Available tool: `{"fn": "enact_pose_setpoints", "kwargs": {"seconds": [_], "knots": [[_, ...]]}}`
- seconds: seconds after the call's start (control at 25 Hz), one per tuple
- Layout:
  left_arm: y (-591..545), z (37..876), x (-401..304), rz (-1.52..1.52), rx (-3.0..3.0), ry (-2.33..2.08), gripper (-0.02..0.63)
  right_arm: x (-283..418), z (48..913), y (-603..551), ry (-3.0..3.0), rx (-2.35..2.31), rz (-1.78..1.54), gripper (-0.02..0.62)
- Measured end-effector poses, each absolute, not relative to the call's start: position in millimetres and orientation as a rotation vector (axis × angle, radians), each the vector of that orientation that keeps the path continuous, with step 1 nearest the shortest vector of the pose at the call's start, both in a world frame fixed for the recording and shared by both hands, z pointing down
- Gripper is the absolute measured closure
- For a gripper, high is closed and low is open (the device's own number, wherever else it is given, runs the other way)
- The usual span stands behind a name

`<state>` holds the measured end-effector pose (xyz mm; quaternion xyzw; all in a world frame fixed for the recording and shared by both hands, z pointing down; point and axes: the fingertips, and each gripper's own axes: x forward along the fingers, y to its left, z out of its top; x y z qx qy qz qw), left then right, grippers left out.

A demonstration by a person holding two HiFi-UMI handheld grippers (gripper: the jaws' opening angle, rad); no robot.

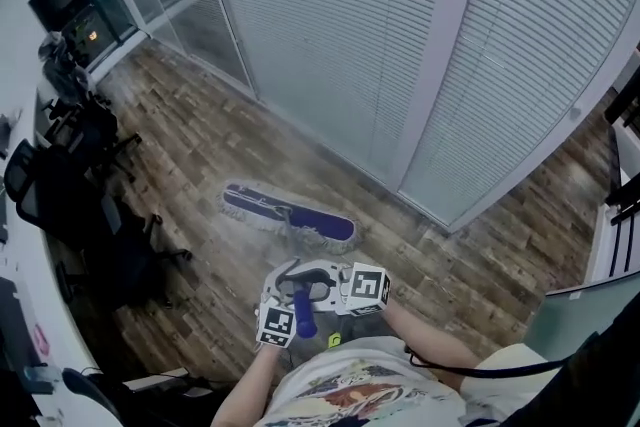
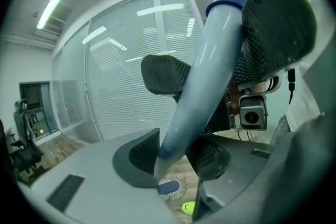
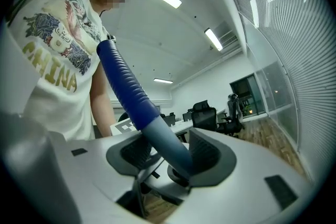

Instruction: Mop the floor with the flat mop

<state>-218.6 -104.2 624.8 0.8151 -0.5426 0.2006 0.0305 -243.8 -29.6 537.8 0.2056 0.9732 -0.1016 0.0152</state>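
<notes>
The flat mop's purple head (image 1: 290,215) with a white fringe lies flat on the wood floor, close to the glass wall. Its pale pole rises toward me and ends in a blue ribbed grip (image 1: 304,313). Both grippers hold the pole side by side, just above my chest. My left gripper (image 1: 290,285) is shut on the pole (image 2: 202,81), and the mop head (image 2: 169,187) shows far below between its jaws. My right gripper (image 1: 320,283) is shut on the same pole (image 3: 168,147), just under the blue grip (image 3: 128,89).
A glass wall with white blinds (image 1: 400,45) runs across behind the mop. Black office chairs (image 1: 80,165) and a desk edge crowd the left side. White furniture (image 1: 620,235) stands at the right. A small green object (image 1: 334,340) lies on the floor by my feet.
</notes>
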Motion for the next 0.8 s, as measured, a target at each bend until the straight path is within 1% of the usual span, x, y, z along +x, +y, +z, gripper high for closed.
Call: {"fn": "enact_pose_setpoints", "kwargs": {"seconds": [0.2, 0.44, 0.8], "knots": [[-187.2, 612.8, -260.4, 0.646, 2.475, -1.709, 0.483, -283.7, 528.2, -112.6, 3.009, 0.657, -0.329, 0.382], [-270.1, 619.9, -289.2, 0.656, 2.435, -1.722, 0.482, -309.1, 530.0, -195.3, 2.999, 0.736, -0.336, 0.380], [-347.7, 622.8, -318.2, 0.662, 2.403, -1.737, 0.481, -335.2, 532.9, -273.4, 2.990, 0.754, -0.352, 0.380]]}}
